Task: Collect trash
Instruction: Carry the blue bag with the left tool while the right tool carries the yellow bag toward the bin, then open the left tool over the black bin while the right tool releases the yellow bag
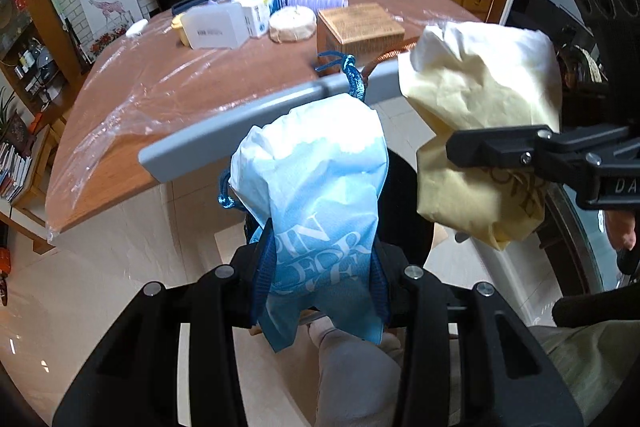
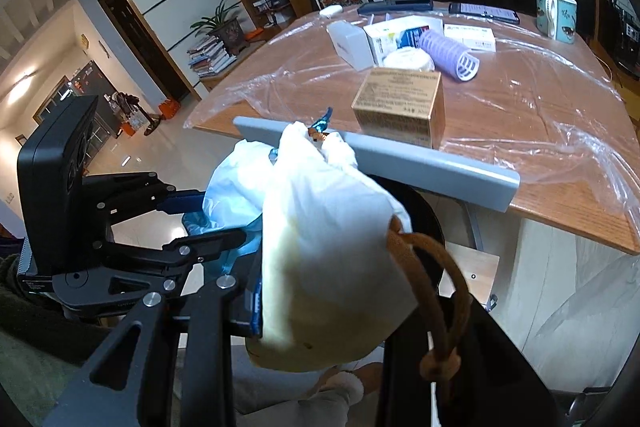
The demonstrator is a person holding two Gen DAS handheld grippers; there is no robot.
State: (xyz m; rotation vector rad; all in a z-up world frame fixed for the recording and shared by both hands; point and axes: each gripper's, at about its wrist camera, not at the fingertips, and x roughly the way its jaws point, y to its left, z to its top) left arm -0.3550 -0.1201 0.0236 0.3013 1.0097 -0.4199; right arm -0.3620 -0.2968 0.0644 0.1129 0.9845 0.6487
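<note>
Blue bag [image 1: 320, 211] clamped in left hand-held gripper [image 1: 320, 291]; yellow bag [image 2: 332, 267] in right hand-held gripper [image 2: 320, 307].

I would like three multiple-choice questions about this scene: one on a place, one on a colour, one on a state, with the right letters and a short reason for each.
1. Where does the brown cardboard box stand?
A. on the wooden table
B. on the floor
C. on a chair

2. What colour is the paper bag in the left hand-held gripper?
A. red
B. blue
C. black

3. How is the right hand-held gripper?
A. wide open, nothing in it
B. shut on the cream paper bag
C. lying on the table

Answers:
1 A: it stands on the wooden table, behind the grey bar.
2 B: the blue paper bag fills its jaws.
3 B: the cream paper bag is pinched between its jaws.
</note>
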